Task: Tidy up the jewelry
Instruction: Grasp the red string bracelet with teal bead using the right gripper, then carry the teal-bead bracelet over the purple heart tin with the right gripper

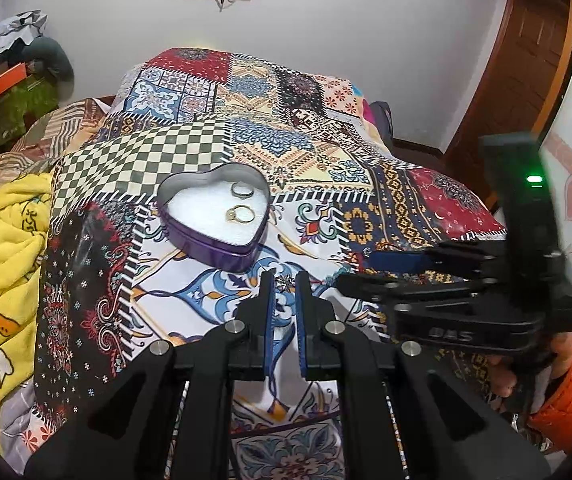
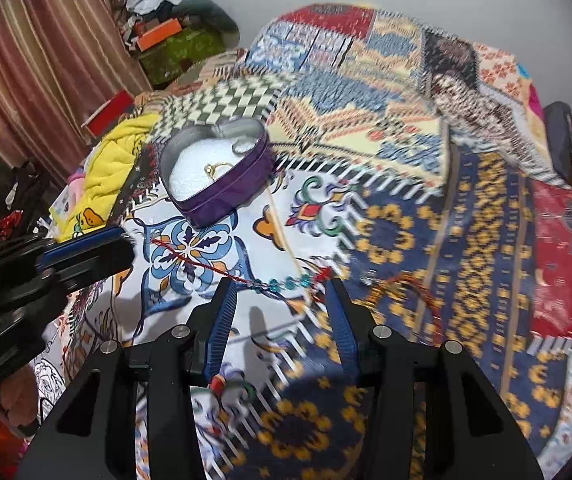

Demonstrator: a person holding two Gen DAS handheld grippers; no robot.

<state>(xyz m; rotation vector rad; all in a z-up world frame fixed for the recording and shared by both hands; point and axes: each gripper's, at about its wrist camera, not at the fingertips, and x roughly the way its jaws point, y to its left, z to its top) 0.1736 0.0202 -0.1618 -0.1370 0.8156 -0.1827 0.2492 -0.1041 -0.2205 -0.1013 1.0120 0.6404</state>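
Tin (image 1: 213, 220), heart-shaped w/ purple sides and white padding, sits left of centre on the patchwork quilt (image 1: 318, 152), lid off. Inside: silver ring (image 1: 241, 189) toward the back and gold ring (image 1: 240, 214) nearer the middle, apart from each other. Both look already stowed.

Left gripper (image 1: 284, 280) hangs just short of the tin, jaws narrow w/ a slim gap, nothing between them that I can see. Small sparkly item on the quilt at its tips, too small to name.

Next over, the beaded bracelet (image 2: 281, 282): red cord w/ teal beads, lying stretched across the white floral patch, well short of the tin (likely the piece in hand now). Right gripper (image 2: 281, 292) is over it, jaws wide, cord running between the tips, not yet pinched. Right view is blurred, so exact contact unclear.

To do this step well, prob.:
- close on the beaded run, not bare cord; cord is thin and may slip out of flat pads.
- come down enough to trap it against the quilt, but soft fabric can bunch into the jaws, so pinch lightly and check.
- lift slow; loose ends will trail and could snag on the tin rim.
- lower into the open padding beside the rings, not on top of them.
- keep the left gripper off to the side so the two don't collide over the tin.
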